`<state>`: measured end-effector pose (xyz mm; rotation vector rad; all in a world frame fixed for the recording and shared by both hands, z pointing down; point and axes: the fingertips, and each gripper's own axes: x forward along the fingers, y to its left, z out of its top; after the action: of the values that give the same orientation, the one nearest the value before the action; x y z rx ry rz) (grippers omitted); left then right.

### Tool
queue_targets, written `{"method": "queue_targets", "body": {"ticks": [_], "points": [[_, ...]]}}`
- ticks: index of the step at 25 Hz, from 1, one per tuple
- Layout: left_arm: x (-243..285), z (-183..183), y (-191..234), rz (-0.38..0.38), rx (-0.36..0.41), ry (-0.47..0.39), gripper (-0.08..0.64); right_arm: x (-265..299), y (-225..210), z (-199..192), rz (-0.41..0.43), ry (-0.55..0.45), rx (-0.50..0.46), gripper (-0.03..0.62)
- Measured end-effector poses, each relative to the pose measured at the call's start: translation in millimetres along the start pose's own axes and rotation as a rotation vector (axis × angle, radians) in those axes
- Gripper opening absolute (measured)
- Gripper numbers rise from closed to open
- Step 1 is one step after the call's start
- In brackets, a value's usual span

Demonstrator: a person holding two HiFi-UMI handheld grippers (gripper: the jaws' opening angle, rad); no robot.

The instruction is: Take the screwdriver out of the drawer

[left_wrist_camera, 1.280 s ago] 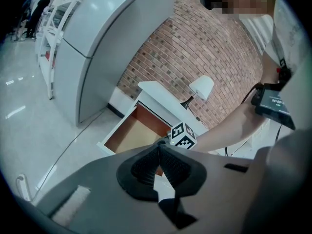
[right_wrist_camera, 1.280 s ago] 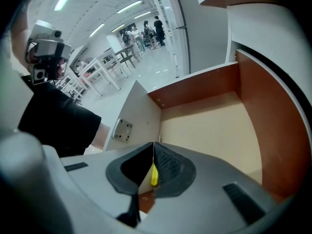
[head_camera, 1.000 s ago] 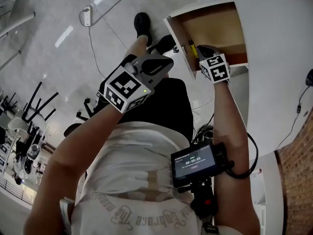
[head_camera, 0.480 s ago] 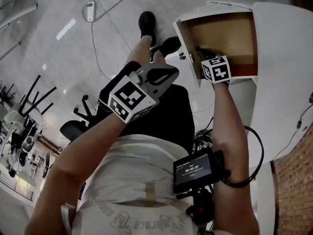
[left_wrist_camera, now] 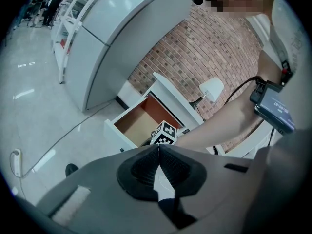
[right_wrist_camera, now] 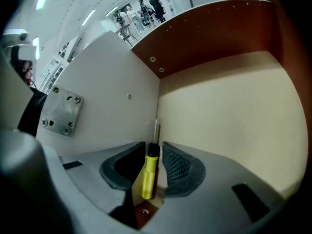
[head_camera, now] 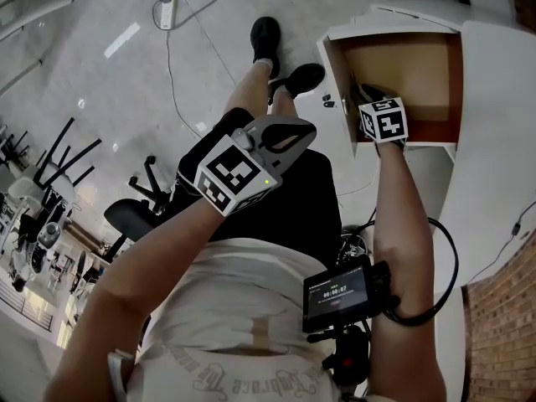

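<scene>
The left tool (head_camera: 301, 128) hangs over the person's lap, well apart from the drawer (head_camera: 338, 65); in the left gripper view its jaws meet tip to tip with nothing between them, so it plays no part for now.

Farther out, the right tool (head_camera: 366, 93) has gone down past the drawer's front wall over the last second; the yellow handle that showed beside it a second ago is now hidden in the head view under its marker cube (head_camera: 383, 120). That suggests the reach is done and the grasp is the step in hand.

The right gripper view bears this out: the right tool's (right_wrist_camera: 153, 147) jaws stand apart, one on each side of the screwdriver (right_wrist_camera: 149, 172); its yellow handle lies between the pads, closer to the right one, with a gap showing on the left, so it does not look clamped yet.

The screwdriver lies on the drawer bottom in the seam under the white wall (right_wrist_camera: 112, 96); its thin shaft points away from the tool along that seam; the rest of the drawer looks bare.
</scene>
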<state>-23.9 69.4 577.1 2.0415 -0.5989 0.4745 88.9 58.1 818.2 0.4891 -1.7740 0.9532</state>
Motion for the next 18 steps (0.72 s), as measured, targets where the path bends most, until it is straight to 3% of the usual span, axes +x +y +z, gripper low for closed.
{"method": "queue_targets", "body": {"ticks": [6, 18], "points": [[-0.1, -5.2, 5.9, 0.008, -0.021, 0.013, 0.008, 6.8, -3.1, 2.7, 0.037, 0.005, -0.011, 0.087], [2.2, 0.8, 8.6, -0.016, -0.041, 0.013, 0.008, 10.3, 2.9, -5.3, 0.193, 0.069, -0.026, 0.057]]}}
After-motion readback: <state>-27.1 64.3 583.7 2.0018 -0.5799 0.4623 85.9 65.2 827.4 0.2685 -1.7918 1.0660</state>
